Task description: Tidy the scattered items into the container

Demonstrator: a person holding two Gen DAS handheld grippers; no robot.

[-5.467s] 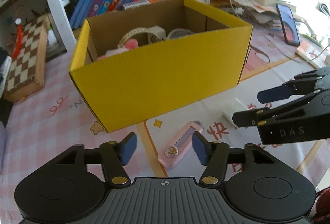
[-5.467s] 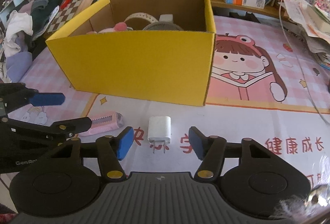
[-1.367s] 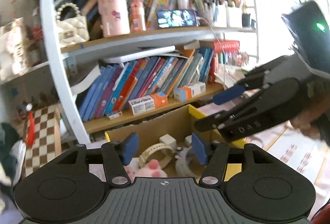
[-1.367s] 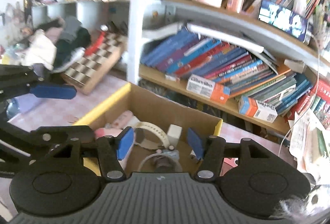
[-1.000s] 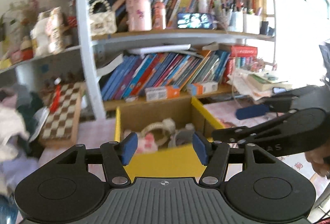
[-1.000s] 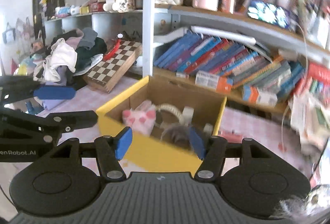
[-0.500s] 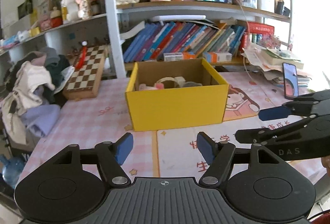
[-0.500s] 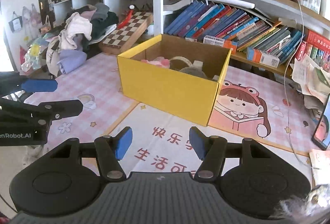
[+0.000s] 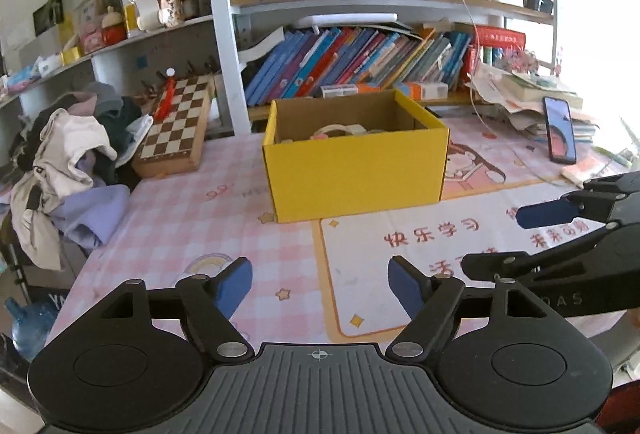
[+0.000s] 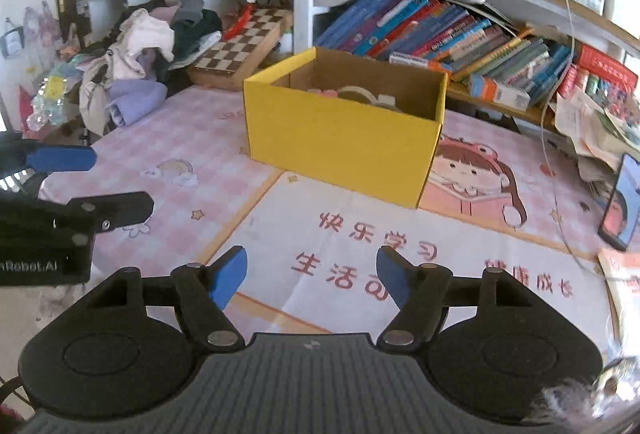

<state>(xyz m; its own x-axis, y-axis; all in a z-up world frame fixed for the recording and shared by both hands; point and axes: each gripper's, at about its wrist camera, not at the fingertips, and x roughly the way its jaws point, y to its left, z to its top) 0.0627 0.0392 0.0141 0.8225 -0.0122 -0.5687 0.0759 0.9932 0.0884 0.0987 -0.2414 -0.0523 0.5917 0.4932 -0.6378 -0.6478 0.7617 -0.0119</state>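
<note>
The pink-checked play mat (image 9: pixel 172 218) in front of the yellow cardboard box (image 9: pixel 356 170) is now bare where a pink comb-like piece and a white charger plug lay seconds ago, so, with odds and ends showing inside the box, the tidying looks finished. Both grippers have backed well away from it, and the left gripper (image 9: pixel 320 284) and right gripper (image 10: pixel 312 276) are spreading their blue pads with nothing between them. Only the left wrist view shows the whole propped-up phone (image 9: pixel 560 130); only the right shows the pink piece and pale band (image 10: pixel 356 92) clearly.
</note>
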